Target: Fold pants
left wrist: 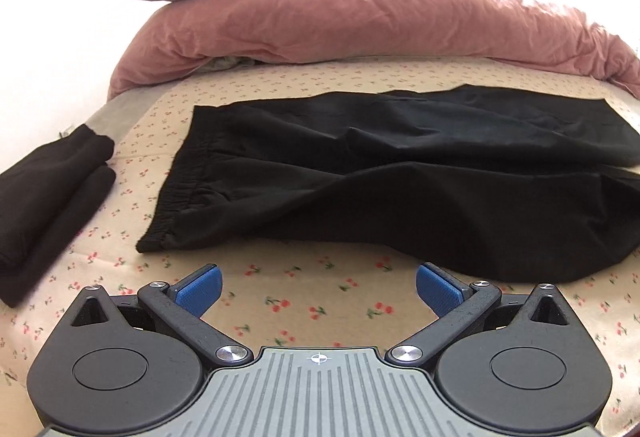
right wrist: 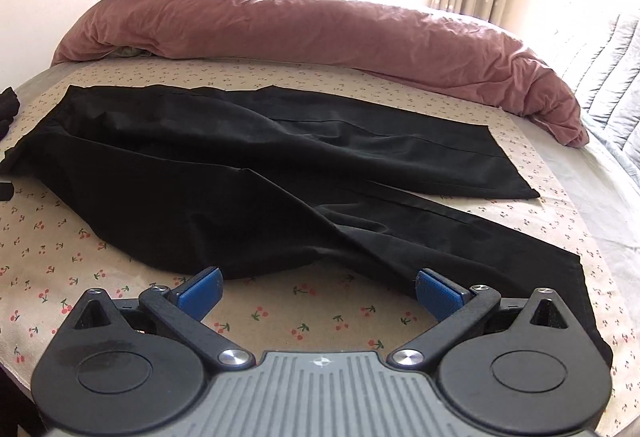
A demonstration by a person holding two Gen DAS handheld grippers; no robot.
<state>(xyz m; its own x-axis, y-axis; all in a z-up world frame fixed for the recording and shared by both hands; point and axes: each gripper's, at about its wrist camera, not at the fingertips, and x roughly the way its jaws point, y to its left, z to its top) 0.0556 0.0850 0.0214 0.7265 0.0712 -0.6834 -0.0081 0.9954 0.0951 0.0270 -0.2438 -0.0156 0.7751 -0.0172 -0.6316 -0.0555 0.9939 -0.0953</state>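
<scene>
Cherry-print bedsheet [left wrist: 304,301] is carrying black pants [right wrist: 224,173], lying unfolded in front of the pink duvet [right wrist: 320,33]. Left gripper [left wrist: 319,287] is hovering near the pants' waistband [left wrist: 172,197], jaws spread wide, empty. Right gripper [right wrist: 319,289] is likewise gaping beside the near leg. No writing is legible.

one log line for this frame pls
stage: before first grasp | pants: spread flat on bed sheet, legs apart | left gripper: open, empty | right gripper: open, empty | folded dark garment: left of pants
</scene>
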